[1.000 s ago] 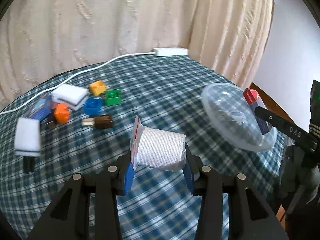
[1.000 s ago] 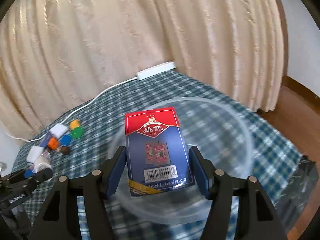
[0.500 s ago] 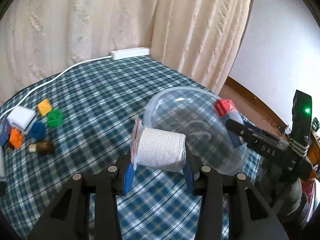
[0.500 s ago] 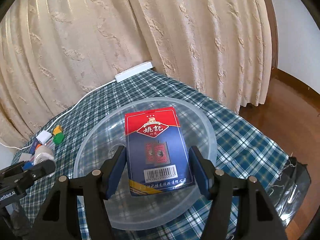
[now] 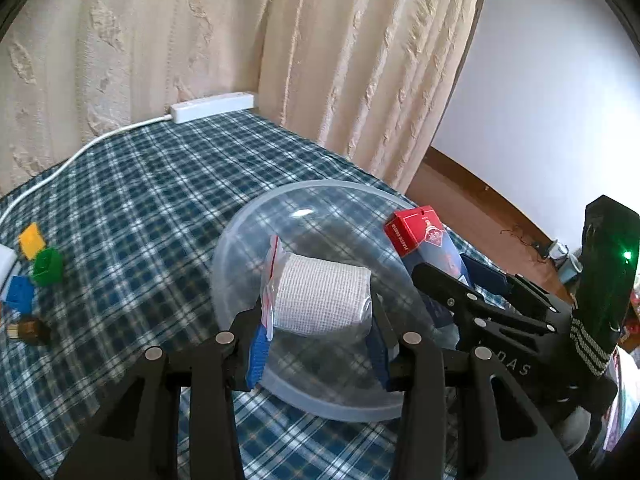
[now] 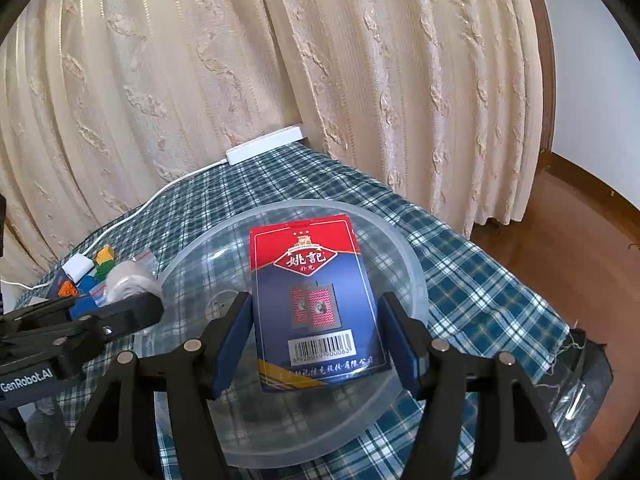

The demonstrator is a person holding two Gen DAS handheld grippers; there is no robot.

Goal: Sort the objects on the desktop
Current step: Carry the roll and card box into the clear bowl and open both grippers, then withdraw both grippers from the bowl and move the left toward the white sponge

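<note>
Red-and-blue playing-card box (image 6: 316,304): red banner is showing the Chinese characters 姚記; a white barcode panel with small, blurred digits is sitting near the bottom edge, and a line of Chinese print below it is proving too small to read.

Black left gripper (image 6: 132,300): arm is bearing "GenRobot.AI" in white.

Black right gripper (image 5: 448,276): body is displaying the letters "DAS", with any letter before them hidden.

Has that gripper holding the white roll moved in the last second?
Yes. The left gripper, shut on the white roll, has swung away from the toy blocks and now hangs over the clear bowl.
</note>
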